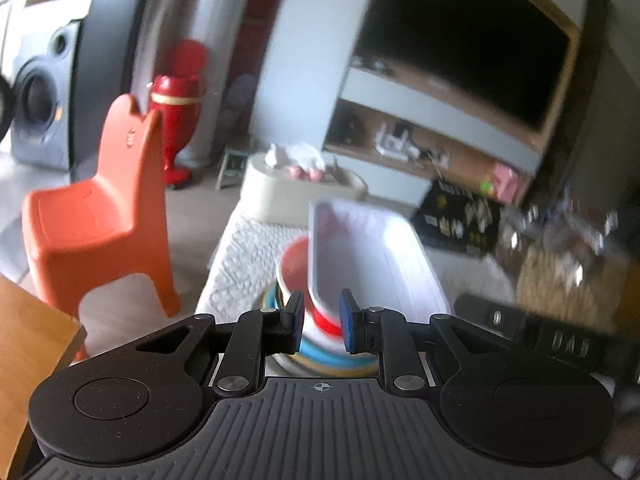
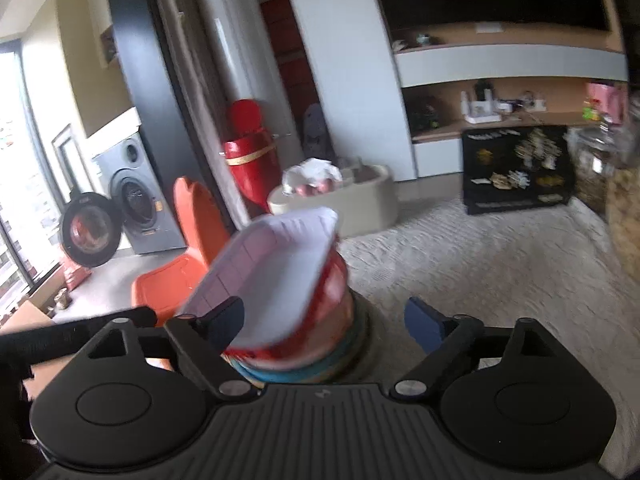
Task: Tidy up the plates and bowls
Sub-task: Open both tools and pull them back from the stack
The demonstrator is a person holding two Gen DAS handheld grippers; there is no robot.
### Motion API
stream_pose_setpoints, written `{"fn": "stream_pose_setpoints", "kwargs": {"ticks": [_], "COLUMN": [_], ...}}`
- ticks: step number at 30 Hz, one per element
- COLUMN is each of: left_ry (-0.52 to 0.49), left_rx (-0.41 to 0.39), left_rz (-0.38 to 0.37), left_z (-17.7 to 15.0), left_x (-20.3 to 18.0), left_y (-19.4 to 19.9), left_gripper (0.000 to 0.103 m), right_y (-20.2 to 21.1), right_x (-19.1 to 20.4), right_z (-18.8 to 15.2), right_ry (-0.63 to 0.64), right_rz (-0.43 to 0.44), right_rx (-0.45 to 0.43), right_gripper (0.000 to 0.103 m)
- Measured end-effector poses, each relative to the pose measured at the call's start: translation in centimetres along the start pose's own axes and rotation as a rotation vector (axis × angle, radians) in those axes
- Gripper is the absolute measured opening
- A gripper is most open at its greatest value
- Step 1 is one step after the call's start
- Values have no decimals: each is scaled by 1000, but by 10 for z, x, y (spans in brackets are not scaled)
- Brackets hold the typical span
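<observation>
Nearest the left wrist camera, the left gripper [image 1: 320,322] has its two fingers drawn close around the near rim of a white rectangular tray [image 1: 372,256], which stands tilted up on its edge; the picture is blurred, and the pads appear to pinch the tray's edge between them. Just behind and under the tray sits a red and white bowl [image 1: 294,268], and below it a stack of plates [image 1: 320,354] with blue and yellow rims, all resting on a white textured cloth [image 1: 236,264]. To the left stands an orange child's chair [image 1: 100,224], with a red vase [image 1: 178,108] and a grey speaker [image 1: 38,108] behind it. A cream tub [image 1: 280,196] holding crumpled white paper lies beyond the cloth, and a dark screen [image 1: 460,52] hangs over shelves at the upper right. From the right wrist camera, the right gripper [image 2: 324,326] has its fingers spread wide apart, holding nothing; the stack sits between them. The tray [image 2: 276,264] leans up and to the left, its low end in the bowl [image 2: 332,292], which tops the plates [image 2: 296,368]. The dark finger at the left overlaps the tray's low corner, though contact cannot be judged. The chair [image 2: 188,248], vase [image 2: 250,152], speaker [image 2: 132,188] and tub [image 2: 360,200] stand behind, and a pale carpet [image 2: 480,256] spreads to the right.
</observation>
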State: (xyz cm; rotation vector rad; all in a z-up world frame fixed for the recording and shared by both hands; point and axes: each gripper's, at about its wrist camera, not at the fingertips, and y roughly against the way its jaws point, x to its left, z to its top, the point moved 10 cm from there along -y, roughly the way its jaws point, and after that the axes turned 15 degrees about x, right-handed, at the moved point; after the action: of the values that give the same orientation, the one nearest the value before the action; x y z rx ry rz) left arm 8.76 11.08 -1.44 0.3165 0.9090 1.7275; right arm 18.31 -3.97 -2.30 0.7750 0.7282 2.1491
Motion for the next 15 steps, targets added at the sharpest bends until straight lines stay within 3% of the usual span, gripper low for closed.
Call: {"fn": "stream_pose_setpoints", "kwargs": {"ticks": [4,7,11,13,15], "left_ry": [-82,-153,-88,-104,-135], "left_rx": [39,60,108,130,126], "left_rz": [21,97,88,61,92], "left_z": [-30,-48,-62,-67,-71], "left_x": [-15,-22,-17,-23,-27], "left_y": [-11,-13,-16,-18,-17], "left_gripper": [15,14,14,15,15], "right_y": [-6,-9,-14,-15,-15], "right_x": [-10,-17,-18,-15,-10], "right_z": [-32,-61,-90,-96,-95], "right_ry": [-36,-30,-26,-20,1], "right_rz": [-29,-128,-160,-158,-167], "right_rx": [70,124,189,201,198], "right_gripper": [90,91,93,93,93]}}
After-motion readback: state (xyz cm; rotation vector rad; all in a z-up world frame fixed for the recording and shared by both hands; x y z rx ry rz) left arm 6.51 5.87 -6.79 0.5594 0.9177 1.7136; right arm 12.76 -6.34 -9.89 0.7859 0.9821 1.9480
